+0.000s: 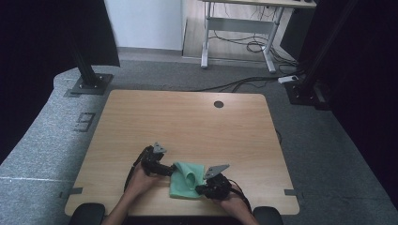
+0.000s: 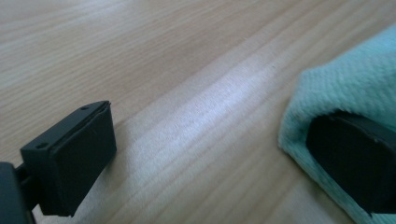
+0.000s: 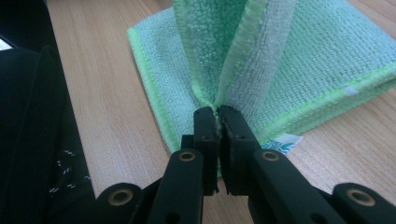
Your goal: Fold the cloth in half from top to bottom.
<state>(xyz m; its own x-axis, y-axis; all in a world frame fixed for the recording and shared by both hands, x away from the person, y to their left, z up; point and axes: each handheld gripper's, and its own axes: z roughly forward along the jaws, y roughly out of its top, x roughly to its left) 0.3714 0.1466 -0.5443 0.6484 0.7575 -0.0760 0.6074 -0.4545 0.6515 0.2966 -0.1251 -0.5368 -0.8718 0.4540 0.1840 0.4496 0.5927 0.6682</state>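
Two black jaws of the right gripper (image 3: 218, 119) stand pressed together on a raised fold of the green cloth (image 3: 299, 60), pinching it where two layers meet, with the fold rising away from the jaws. Beneath the lifted part, the rest of the cloth lies folded flat on the wooden table (image 1: 187, 117), a small label showing at its near edge. Seen from above, the cloth (image 1: 187, 180) sits close to the person's edge of the table, between the two hands, its raised hump toward the right side. Left gripper (image 2: 205, 154) spread wide: one jaw over bare wood, the other at the cloth's edge, with the towelling (image 2: 355, 88) lapping over it; whether that jaw lies under a layer cannot be told. From the high view the left gripper (image 1: 170, 169) meets the cloth's left edge and the right gripper (image 1: 201, 189) its right front corner. Judged from this, the coming move turns on the lifted fold, which lies nearer the right hand, so carrying it across would run toward the left gripper
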